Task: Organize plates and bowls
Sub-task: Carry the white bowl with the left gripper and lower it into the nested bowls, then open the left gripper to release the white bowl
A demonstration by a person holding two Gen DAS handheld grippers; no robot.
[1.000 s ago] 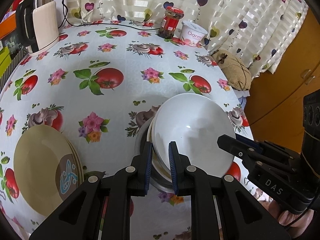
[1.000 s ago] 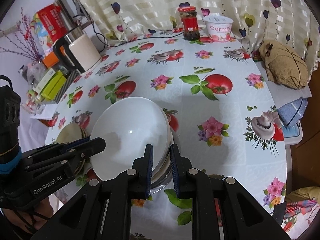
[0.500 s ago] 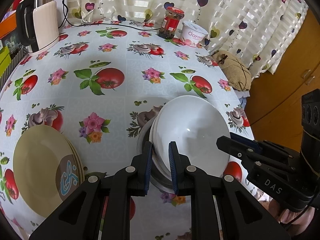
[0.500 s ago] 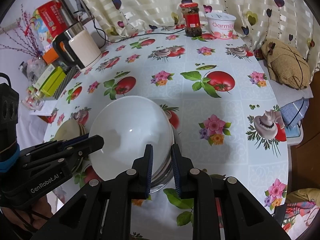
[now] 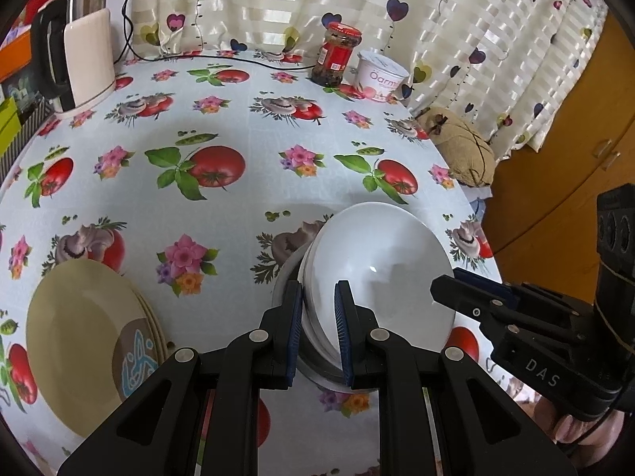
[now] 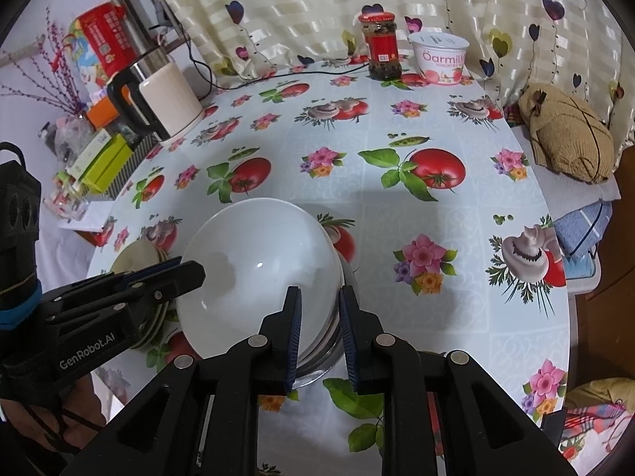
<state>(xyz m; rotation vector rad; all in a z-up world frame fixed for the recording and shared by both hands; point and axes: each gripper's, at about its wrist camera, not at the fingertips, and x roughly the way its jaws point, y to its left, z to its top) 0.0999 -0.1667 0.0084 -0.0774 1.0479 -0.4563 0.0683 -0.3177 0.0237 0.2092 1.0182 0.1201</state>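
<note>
A stack of nested white bowls with a shiny steel bowl under them sits near the table's front edge, tilted a little. My left gripper is shut on the stack's left rim, one pad inside the top bowl and one outside. My right gripper is shut on the opposite rim of the white bowls in the same way. Each gripper shows in the other's view: the right gripper and the left gripper. Whether the stack touches the tablecloth I cannot tell. Beige plates lie stacked to the left.
On the flowered tablecloth an electric kettle stands at the back left. A red-lidded jar and a yoghurt tub stand by the curtain. A brown knitted bundle lies off the right edge. Boxes crowd the left.
</note>
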